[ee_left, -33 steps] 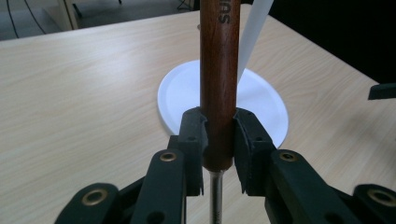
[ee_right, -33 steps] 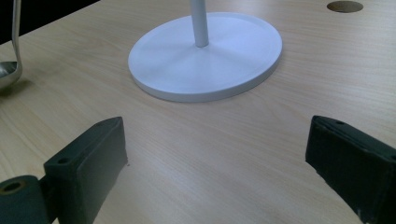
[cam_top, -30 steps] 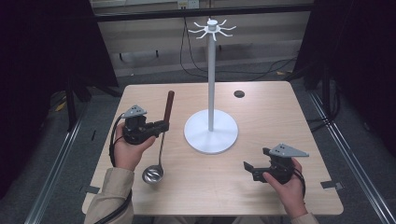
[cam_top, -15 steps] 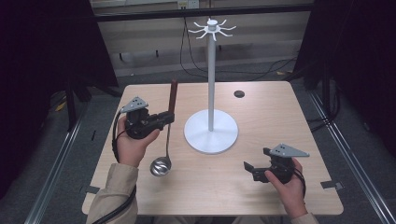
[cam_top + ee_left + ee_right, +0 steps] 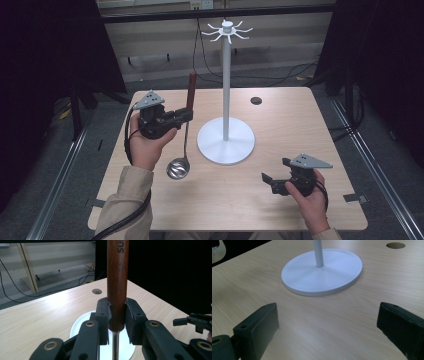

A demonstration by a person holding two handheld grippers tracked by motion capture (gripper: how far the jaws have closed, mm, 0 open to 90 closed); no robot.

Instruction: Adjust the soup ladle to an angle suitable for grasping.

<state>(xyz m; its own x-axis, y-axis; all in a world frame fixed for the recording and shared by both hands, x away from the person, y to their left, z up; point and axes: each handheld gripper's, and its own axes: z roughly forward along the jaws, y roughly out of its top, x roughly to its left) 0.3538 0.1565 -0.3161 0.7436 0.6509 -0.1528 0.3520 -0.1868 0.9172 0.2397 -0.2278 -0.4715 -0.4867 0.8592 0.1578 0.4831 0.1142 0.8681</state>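
High view: the light wooden table [image 5: 300, 135] carries a white utensil stand [image 5: 226, 135], a round base with a tall pole topped by a ring of hooks [image 5: 227, 31], and every hook is bare, so the hanging that seems to be the goal has not happened. What is done, as far as I can judge, is the pick-up: the ladle [image 5: 184, 135] hangs upright left of the stand, its steel bowl [image 5: 177, 168] low near the tabletop and its dark wooden handle [image 5: 191, 90] pointing up. Whether the bowl is touching the wood or just clear of it cannot be told. What is left is raising it to the top of the pole and catching its end on a hook. The left gripper [image 5: 184, 116] is clamped on the ladle; in the left gripper view its jaws press both sides of the handle [image 5: 117, 282] at its lower end, just above where the metal shaft [image 5: 115, 345] begins. The right gripper [image 5: 272, 180] is held low over the near right part of the table, well apart from the stand, with its jaws spread wide and nothing between them; the right gripper view looks across bare wood to the stand's base [image 5: 322, 272].
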